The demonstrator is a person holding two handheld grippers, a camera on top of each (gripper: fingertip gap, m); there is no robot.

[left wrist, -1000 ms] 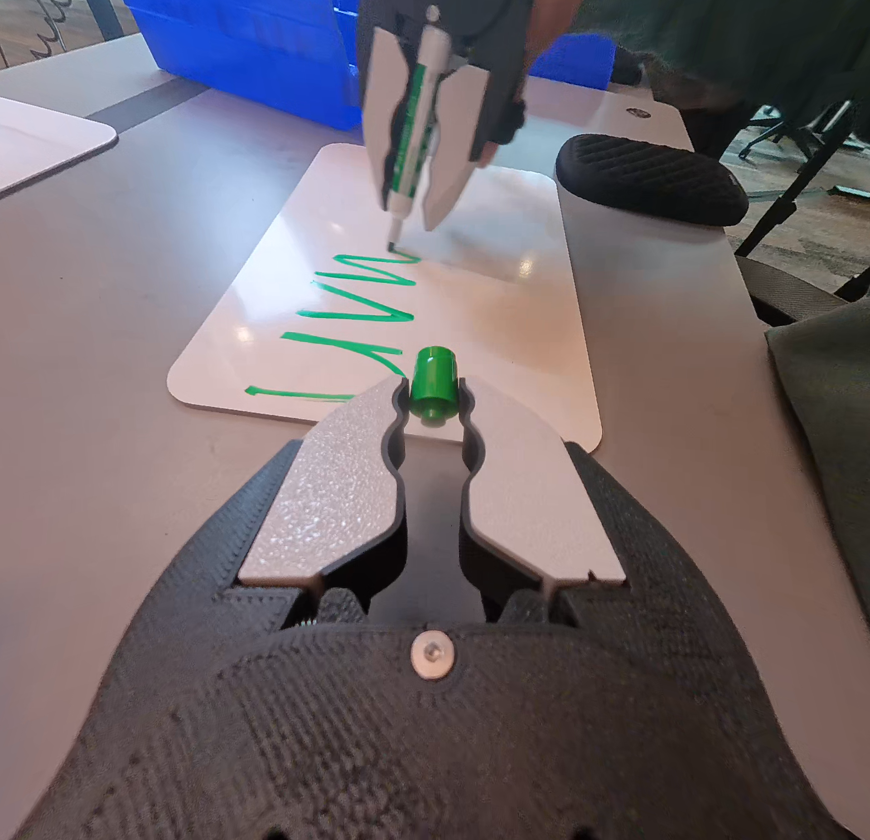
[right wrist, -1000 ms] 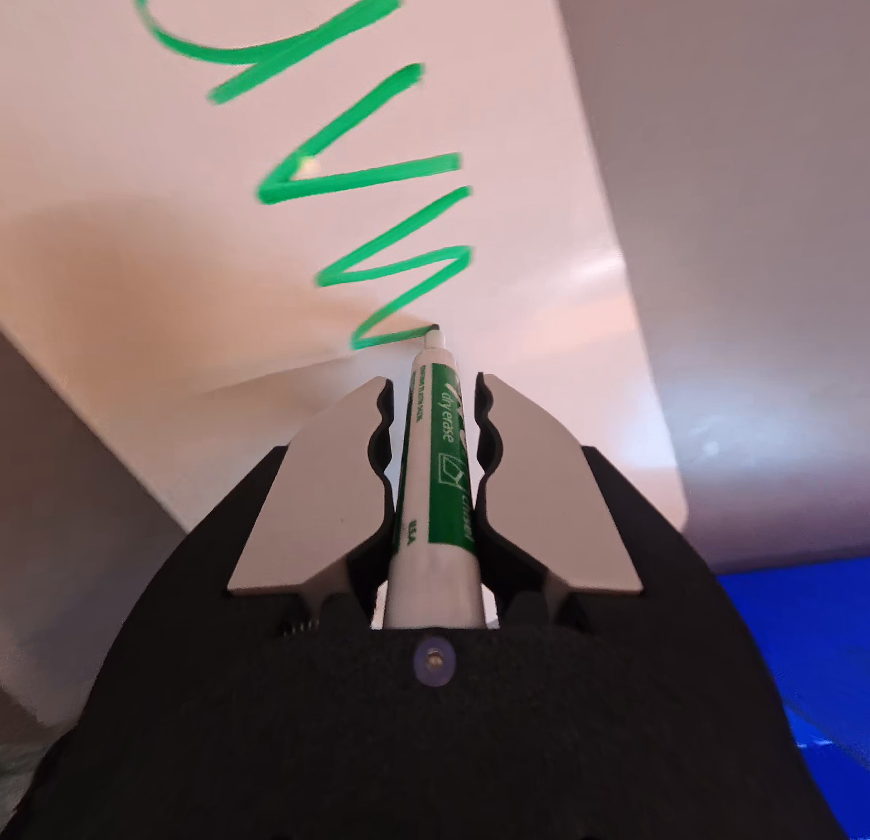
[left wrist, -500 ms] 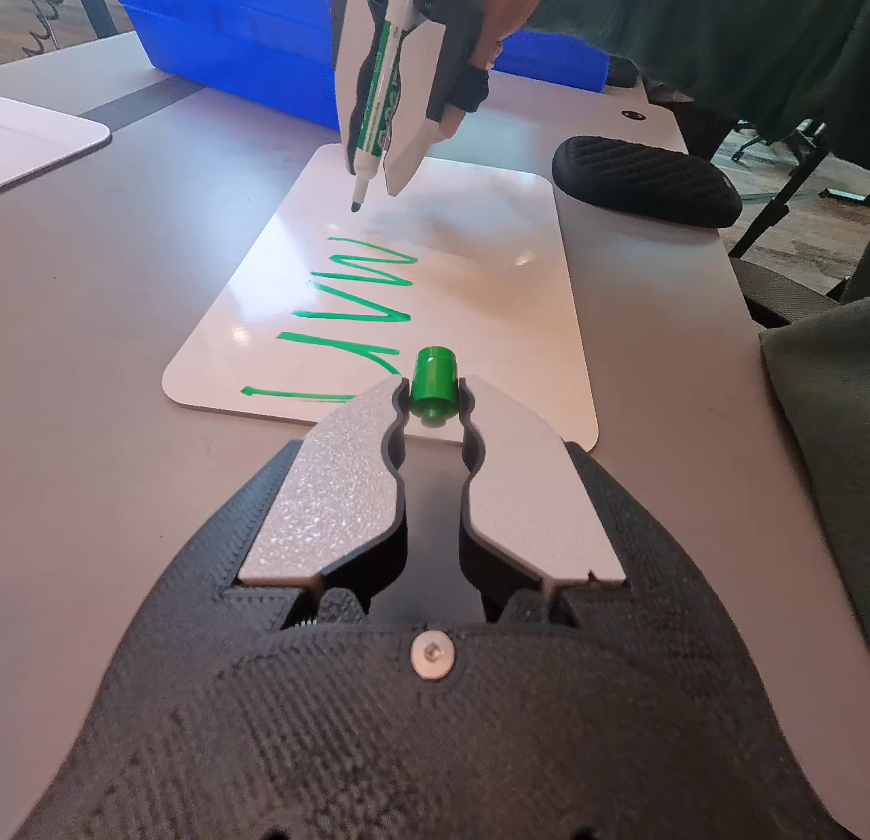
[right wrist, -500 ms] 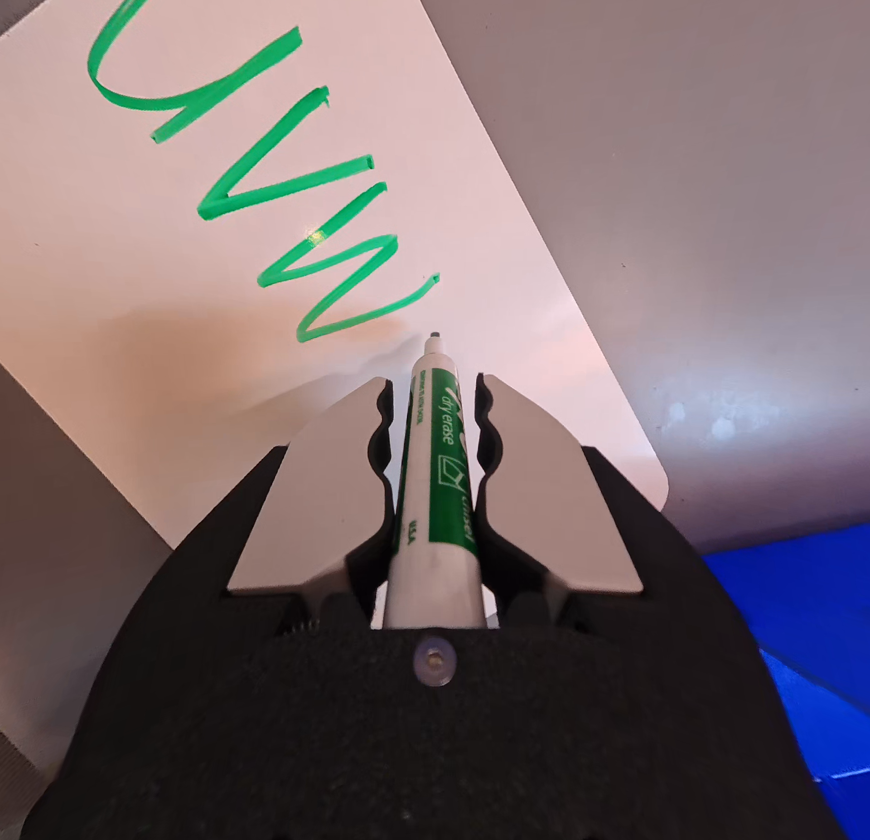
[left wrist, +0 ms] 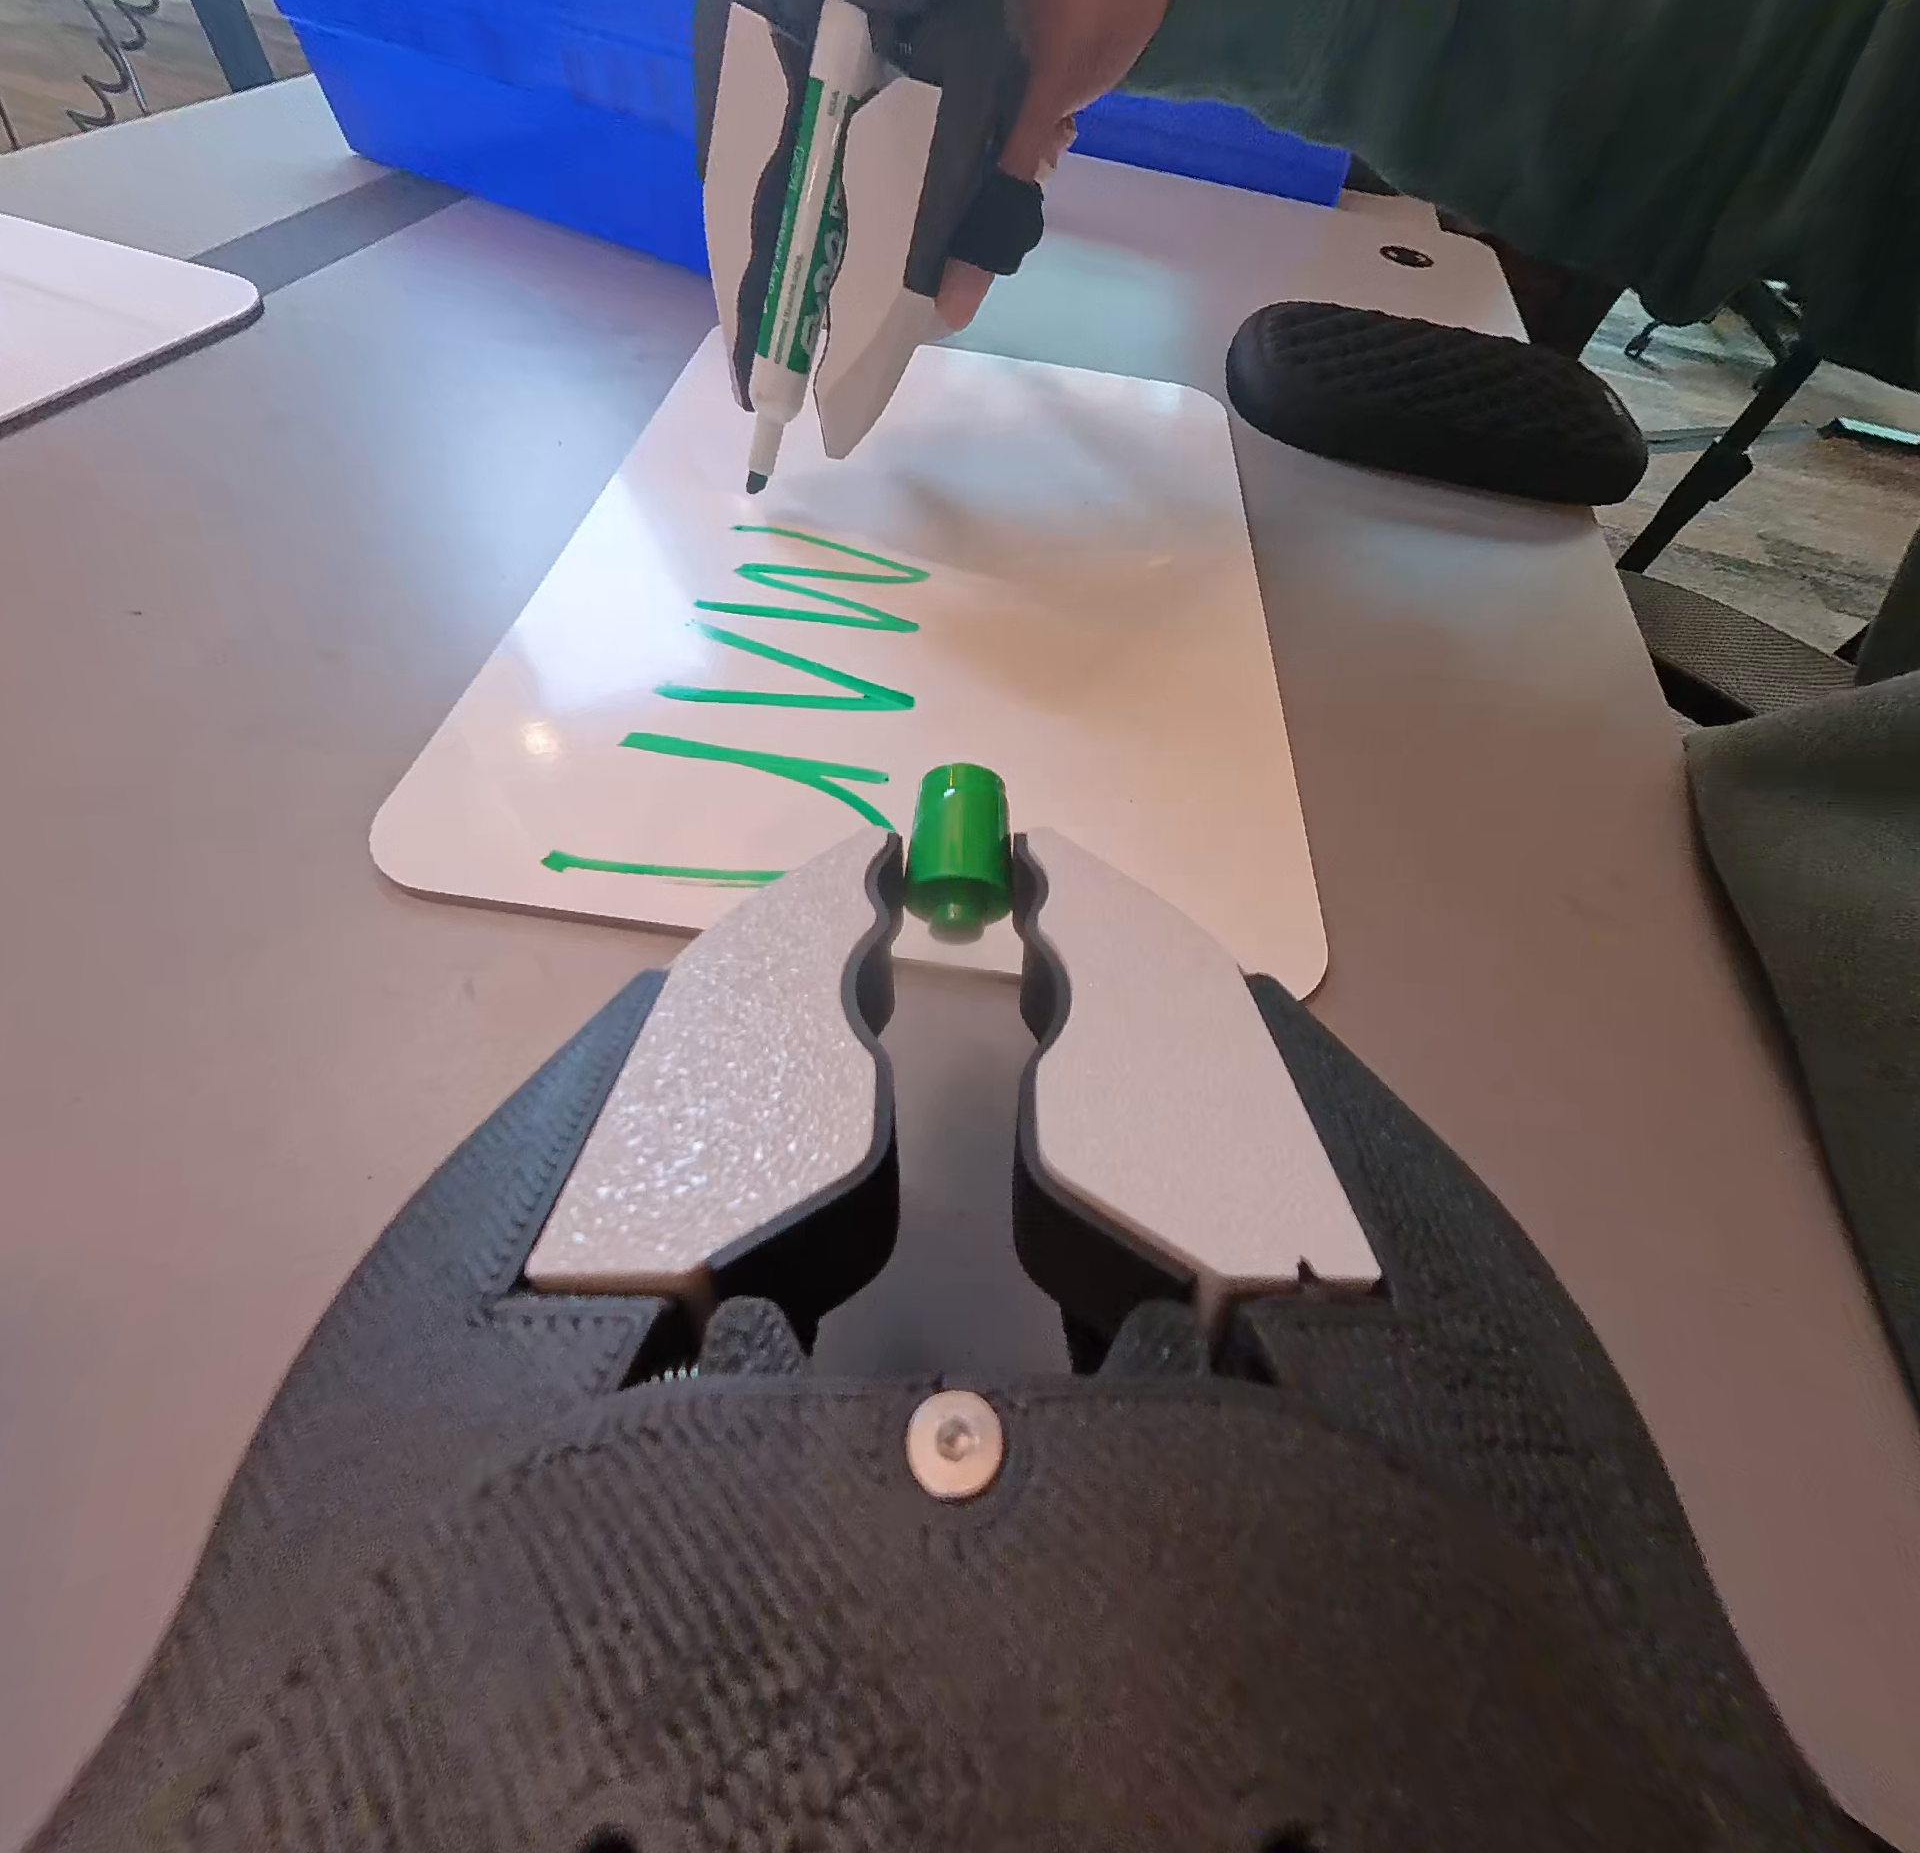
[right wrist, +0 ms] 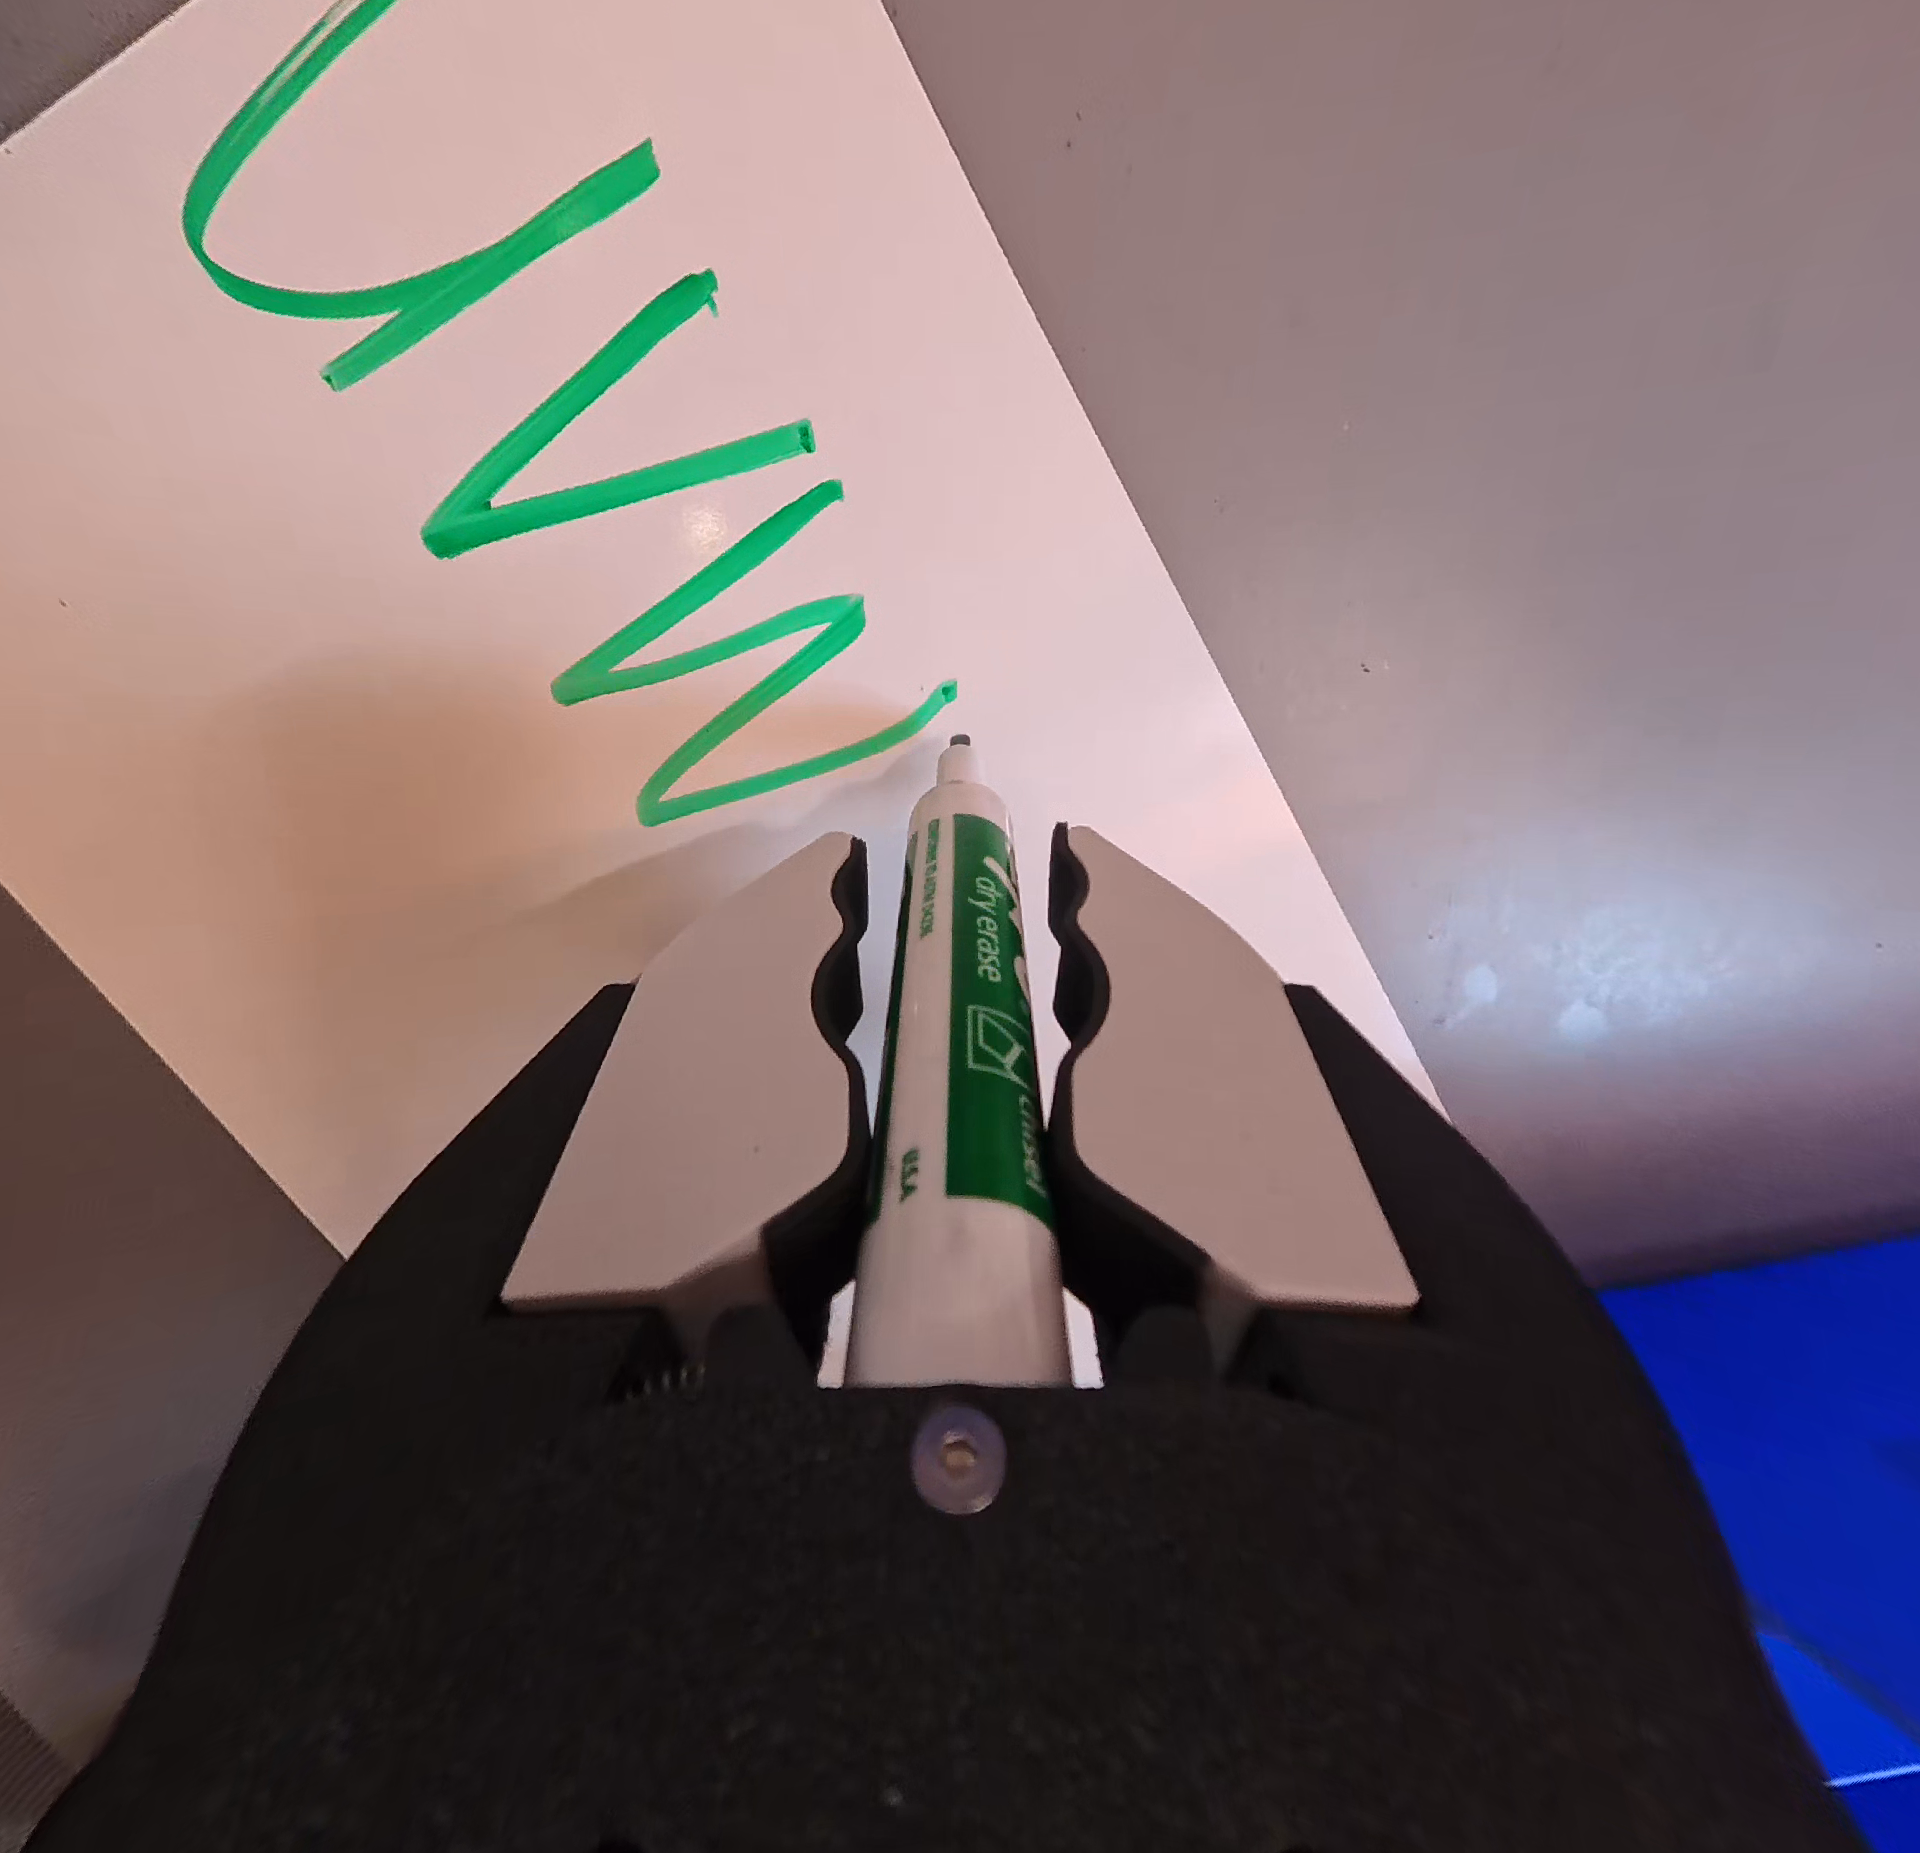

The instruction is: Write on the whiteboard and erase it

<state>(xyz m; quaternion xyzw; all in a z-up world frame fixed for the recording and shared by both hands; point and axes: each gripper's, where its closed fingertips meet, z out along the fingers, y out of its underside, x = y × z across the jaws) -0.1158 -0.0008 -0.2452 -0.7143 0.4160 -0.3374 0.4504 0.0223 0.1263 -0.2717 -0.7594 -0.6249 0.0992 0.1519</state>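
Holding the marker (right wrist: 961, 1024) by its barrel, my right gripper (right wrist: 956, 847) is clamped on it with the tip poised just off the whiteboard (right wrist: 312, 785), beside the end of the green scribble (right wrist: 644, 515). My left gripper (left wrist: 956, 858) pinches the green cap (left wrist: 958, 837) at its fingertips, low over the board's near edge. The board lies flat on the counter (left wrist: 260, 556), and a black eraser (left wrist: 1434, 401) sits just past its far right corner.

I judge the marker light, stiff and smooth, so a mid-barrel hold in the finger notches keeps it from twisting. The cap is small and slick and could pop out of a tip pinch. The thin board may slide under an eraser.

A second ago the tip was on the board finishing the last stroke; now it is lifted and has moved toward the board's edge. The cap has not moved.
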